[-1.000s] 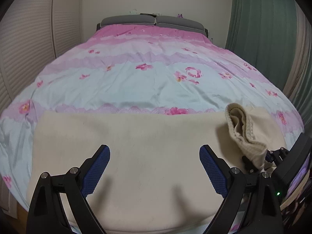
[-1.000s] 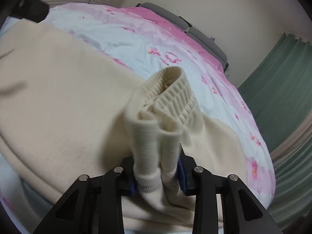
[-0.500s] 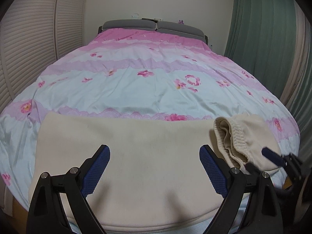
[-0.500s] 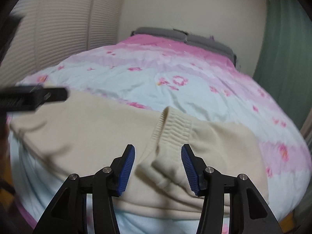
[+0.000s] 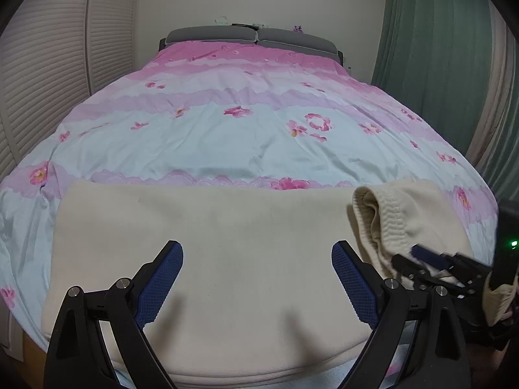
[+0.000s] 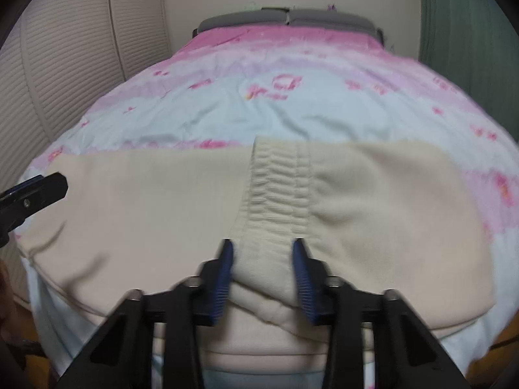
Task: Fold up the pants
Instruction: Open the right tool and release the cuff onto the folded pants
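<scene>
The pants [image 5: 207,253] are lying flat along the near edge of the bed [image 5: 246,136], their long axis running across that edge from the left corner toward the right, with the ribbed waistband [image 6: 279,194] turned back on top near the right end. Nearest, the right gripper [image 6: 262,259] is sitting at the near edge with its fingers partly open on either side of the waistband's near end, not pinching it; the cloth is lying directly ahead of them. The left gripper [image 5: 258,275] is hovering with fingers spread wide over the middle of the pants, so the right one is much the nearer to the band. Half a second ago the band was bunched and skewed; now it is lying straighter, and a second ago the right fingers were clamping it upright. Farther off, the flowered cover is running up to the grey headboard [image 5: 249,37].
</scene>
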`<control>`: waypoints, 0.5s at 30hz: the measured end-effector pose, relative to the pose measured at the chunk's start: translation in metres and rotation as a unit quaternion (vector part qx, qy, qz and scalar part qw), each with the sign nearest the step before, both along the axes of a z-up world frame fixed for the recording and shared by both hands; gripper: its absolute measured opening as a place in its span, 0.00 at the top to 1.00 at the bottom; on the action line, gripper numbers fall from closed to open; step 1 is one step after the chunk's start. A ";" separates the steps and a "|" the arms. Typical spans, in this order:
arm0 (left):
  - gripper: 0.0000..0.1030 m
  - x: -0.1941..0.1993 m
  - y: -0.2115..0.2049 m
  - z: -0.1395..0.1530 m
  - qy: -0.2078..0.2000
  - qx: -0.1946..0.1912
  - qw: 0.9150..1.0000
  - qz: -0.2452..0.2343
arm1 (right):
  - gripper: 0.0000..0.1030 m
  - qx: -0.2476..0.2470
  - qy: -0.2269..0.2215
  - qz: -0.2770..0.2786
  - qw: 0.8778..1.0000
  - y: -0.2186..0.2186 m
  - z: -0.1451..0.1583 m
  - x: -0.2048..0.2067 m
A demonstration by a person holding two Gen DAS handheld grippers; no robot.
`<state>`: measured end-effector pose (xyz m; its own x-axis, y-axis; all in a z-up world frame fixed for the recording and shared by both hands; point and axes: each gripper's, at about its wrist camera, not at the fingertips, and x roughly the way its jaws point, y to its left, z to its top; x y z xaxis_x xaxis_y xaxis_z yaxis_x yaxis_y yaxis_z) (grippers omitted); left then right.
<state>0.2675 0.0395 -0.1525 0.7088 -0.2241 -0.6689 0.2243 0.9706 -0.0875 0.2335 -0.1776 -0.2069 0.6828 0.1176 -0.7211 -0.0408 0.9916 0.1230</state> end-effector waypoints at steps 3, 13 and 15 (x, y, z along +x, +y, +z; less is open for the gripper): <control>0.09 0.001 0.001 -0.002 0.003 0.000 1.000 0.001 | 0.81 -0.002 0.008 0.011 1.000 0.008 -0.008 0.001; 0.09 0.005 0.001 -0.014 0.019 0.003 1.000 0.001 | 0.78 -0.009 -0.009 0.008 1.000 0.015 -0.006 -0.009; 0.09 0.005 0.005 -0.014 0.022 0.000 1.000 0.006 | 0.58 -0.006 -0.025 0.007 1.000 0.019 0.007 -0.014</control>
<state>0.2730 0.0449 -0.1667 0.6806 -0.2161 -0.7001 0.2090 0.9731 -0.0972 0.2196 -0.1583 -0.1999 0.7165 0.1189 -0.6874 -0.0597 0.9922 0.1093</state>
